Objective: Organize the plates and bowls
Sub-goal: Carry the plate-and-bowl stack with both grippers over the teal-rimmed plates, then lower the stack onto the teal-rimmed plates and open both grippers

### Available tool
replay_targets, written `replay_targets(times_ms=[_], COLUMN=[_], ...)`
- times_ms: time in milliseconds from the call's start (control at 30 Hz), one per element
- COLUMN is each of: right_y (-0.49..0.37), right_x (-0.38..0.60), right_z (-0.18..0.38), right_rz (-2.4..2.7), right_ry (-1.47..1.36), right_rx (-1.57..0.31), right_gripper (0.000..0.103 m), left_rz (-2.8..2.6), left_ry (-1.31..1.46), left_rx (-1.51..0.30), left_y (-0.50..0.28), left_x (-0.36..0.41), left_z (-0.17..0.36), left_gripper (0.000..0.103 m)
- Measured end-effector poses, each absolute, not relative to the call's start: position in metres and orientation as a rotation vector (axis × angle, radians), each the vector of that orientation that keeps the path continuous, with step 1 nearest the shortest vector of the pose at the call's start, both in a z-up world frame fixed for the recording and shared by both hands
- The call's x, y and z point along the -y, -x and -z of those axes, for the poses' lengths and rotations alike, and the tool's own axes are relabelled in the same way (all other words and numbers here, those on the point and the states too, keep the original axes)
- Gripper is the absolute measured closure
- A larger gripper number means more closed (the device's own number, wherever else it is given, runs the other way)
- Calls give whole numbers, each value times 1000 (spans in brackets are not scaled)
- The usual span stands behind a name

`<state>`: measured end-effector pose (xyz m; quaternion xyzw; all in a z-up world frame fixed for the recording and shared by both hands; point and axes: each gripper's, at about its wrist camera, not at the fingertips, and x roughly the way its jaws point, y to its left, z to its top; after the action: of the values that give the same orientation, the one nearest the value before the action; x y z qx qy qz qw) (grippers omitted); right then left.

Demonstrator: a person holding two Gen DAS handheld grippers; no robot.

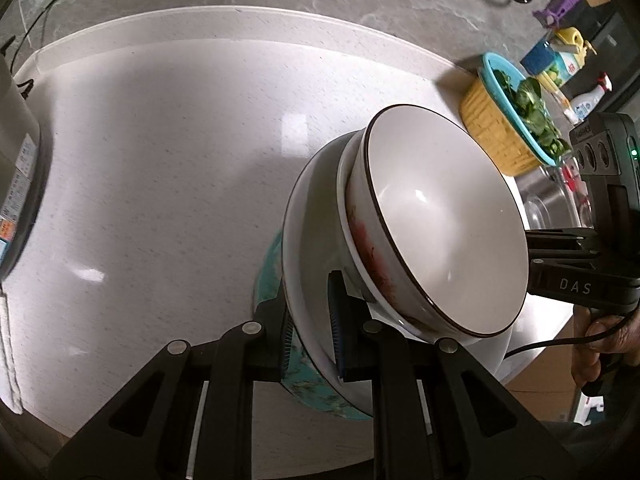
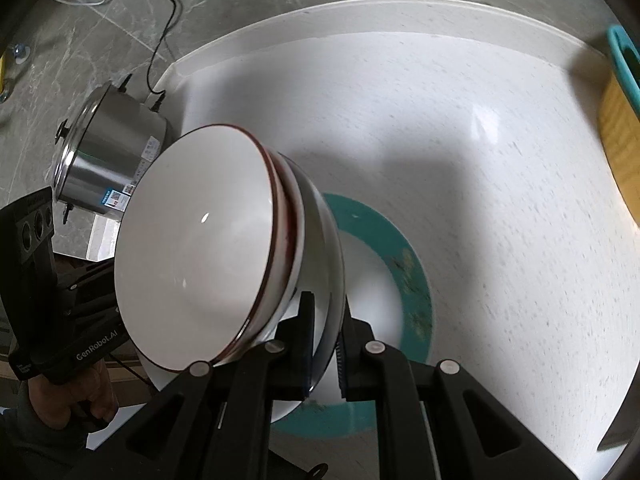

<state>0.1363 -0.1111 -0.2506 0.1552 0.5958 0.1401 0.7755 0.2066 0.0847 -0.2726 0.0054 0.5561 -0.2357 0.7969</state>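
Both grippers carry a stack of bowls over the white table.
The left gripper [image 1: 310, 320] and right gripper [image 2: 325, 344] each pinch opposite rims of the large white bowl [image 1: 308, 216], glossy, nesting a brown-rimmed bowl [image 1: 448, 216], above a teal-rimmed plate [image 2: 404, 260]. Speckled table [image 1: 160, 160] lies bare toward its raised edge; steel pot [image 2: 112, 152] and yellow basket [image 1: 496, 132] flank it.
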Motion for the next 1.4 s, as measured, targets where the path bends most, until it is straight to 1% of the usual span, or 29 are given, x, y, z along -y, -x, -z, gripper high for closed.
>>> replay_targets(times_ms=[400,767,1167,1300,1367,1400], right_y=[-122,-121,-123,-121,-119,-118], right_x=[126,117,119,120,120,120], right_z=[273,292,295,296,296,296], right_rz=[-294,-283,-290,-287,-291,-291], right_ry=[-336,-316,-301,-314,-317,-319], right_rx=[-1312,-1319,-1274,-1266,-1263,-1262], right_gripper=[92,92,92,90,88,88], left_rz=[512,502,497,474,446,437], left_ry=[3,3,21,68,77,83], left_rx=[-1224,-1242,-1228,-1231,-1224,-1217], left_y=[-199,-194,-196,-196,-193,-191], left_x=[-78,-72,-70,-76,-79,-82], left_z=[305,342,350,351,349,348], left_gripper=[89,90,90,85,78,72])
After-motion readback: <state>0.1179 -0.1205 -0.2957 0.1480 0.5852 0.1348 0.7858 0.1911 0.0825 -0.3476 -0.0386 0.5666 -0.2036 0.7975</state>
